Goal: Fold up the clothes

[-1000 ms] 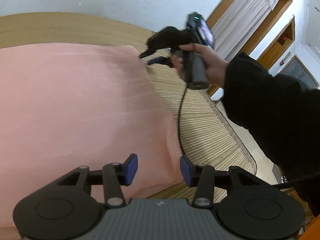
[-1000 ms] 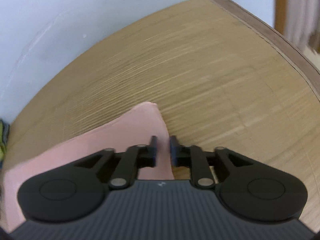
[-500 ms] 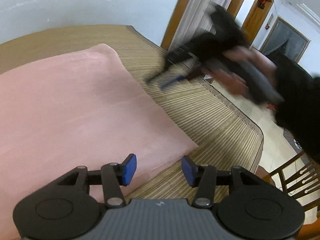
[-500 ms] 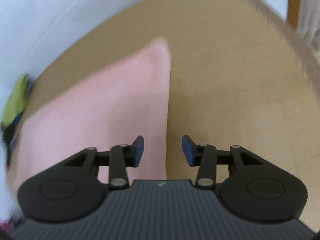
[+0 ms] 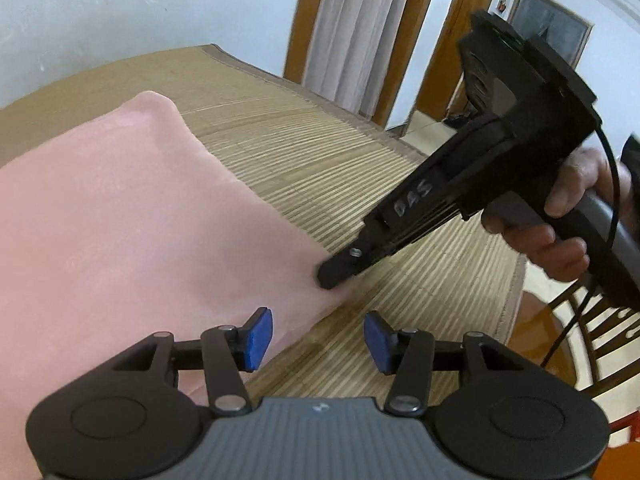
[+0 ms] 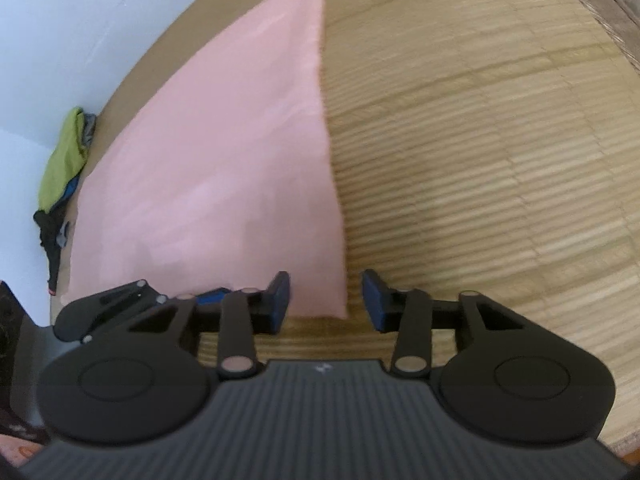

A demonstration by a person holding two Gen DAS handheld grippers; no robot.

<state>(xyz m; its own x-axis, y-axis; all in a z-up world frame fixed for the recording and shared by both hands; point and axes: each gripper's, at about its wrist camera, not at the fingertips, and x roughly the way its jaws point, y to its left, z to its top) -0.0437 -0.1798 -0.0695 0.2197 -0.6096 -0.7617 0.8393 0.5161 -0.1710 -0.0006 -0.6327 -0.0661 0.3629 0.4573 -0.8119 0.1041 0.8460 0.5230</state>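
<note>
Item: pink cloth, one piece, lying flat and smooth on the bamboo mat, toward the mat's wall-side edge, with bare mat between it and the edge by the curtain. Orientation: long axis ran from the near corner, under both tools, away to a far corner close to the mat's far edge; the straight side edge followed the same line. Right gripper: held in a person's hand, angled down at the cloth's near corner. Its jaws had just been closing, with that corner between them. In the right wrist view the pads stood apart and were not yet pressing the fabric. From the side, in the left wrist view, the tip sat on the corner and no gap could be made out. Left gripper: spread, holding nothing, poised over the near hem just beside the right one. Step in hand, as judged: taking hold of the near corner for a fold. Handling note: pinch close to the corner point and catch every layer. The left should take the hem before lifting. Both should rise evenly and carry along the long axis so that the edges meet squarely. Adjacent: pile of clothes against the wall, well apart.
</note>
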